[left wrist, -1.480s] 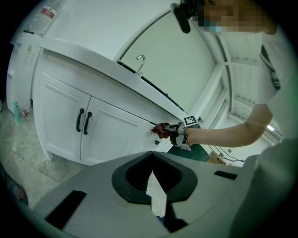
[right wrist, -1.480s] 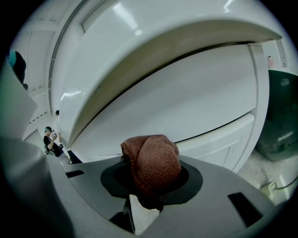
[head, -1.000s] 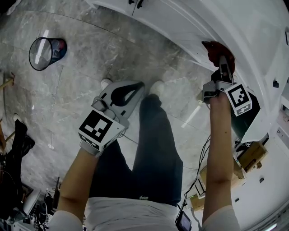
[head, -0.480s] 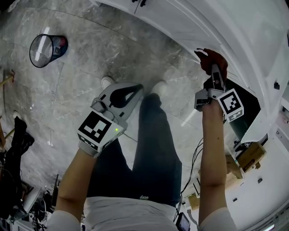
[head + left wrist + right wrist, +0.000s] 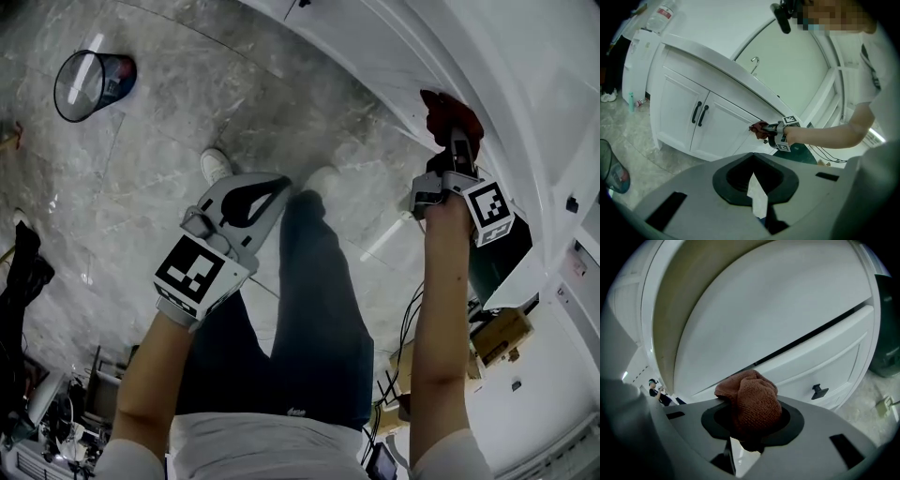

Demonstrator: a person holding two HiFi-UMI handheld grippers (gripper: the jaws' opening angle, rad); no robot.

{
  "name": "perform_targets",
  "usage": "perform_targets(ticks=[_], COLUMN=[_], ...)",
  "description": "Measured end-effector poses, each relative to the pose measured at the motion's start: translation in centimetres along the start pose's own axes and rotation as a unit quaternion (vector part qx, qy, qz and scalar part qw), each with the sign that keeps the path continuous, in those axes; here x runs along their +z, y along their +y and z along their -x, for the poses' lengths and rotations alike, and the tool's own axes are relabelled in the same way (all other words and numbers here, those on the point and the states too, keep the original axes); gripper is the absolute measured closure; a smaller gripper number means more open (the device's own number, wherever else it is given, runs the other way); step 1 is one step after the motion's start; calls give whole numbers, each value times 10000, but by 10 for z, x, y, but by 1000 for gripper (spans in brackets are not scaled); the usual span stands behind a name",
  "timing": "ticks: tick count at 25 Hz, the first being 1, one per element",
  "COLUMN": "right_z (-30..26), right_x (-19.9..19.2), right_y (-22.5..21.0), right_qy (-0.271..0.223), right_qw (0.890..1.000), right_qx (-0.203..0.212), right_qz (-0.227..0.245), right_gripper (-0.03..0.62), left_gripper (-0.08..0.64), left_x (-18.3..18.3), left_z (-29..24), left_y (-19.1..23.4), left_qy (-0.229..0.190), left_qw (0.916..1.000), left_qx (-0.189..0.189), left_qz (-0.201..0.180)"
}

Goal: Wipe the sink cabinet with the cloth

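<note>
My right gripper (image 5: 457,134) is shut on a bunched red-brown cloth (image 5: 451,114) and holds it against the front of the white sink cabinet (image 5: 375,56), just under the countertop edge. In the right gripper view the cloth (image 5: 752,401) bulges out over the jaws and touches the cabinet (image 5: 787,310) near a dark seam above a drawer. The left gripper view shows the cloth (image 5: 759,130) on the cabinet (image 5: 679,103) from the side. My left gripper (image 5: 272,187) hangs over the floor near my legs, shut with nothing in it.
A wire waste bin (image 5: 89,84) stands on the grey marble floor at the far left. A dark green object (image 5: 497,253) and a cardboard box (image 5: 502,333) sit low beside the cabinet, with cables nearby. Black door handles (image 5: 699,112), a drawer knob (image 5: 819,391) and a faucet (image 5: 753,61) show.
The right gripper slid the cloth left along the cabinet front, then back right and slightly up. The left gripper has stayed about where it was.
</note>
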State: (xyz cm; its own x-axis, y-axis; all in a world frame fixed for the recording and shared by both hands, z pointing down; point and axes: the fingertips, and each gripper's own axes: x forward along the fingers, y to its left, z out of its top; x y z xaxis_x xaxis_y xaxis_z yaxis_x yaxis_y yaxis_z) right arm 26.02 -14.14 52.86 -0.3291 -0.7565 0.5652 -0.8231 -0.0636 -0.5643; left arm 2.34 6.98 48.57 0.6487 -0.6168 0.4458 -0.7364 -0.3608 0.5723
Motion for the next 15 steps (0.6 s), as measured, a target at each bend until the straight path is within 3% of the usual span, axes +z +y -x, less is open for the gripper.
perform_targets(ticks=[15], right_z=[-74], right_x=[-71], right_y=[-68], right_qy=[800], right_qw=[9947], right_qx=[-545], right_qz=[358], right_gripper=[462], left_gripper=[549], left_x=[1], left_z=[-8], left_y=[17], left_qy=[-169], left_qw=[9979], left_qx=[537], left_qz=[333])
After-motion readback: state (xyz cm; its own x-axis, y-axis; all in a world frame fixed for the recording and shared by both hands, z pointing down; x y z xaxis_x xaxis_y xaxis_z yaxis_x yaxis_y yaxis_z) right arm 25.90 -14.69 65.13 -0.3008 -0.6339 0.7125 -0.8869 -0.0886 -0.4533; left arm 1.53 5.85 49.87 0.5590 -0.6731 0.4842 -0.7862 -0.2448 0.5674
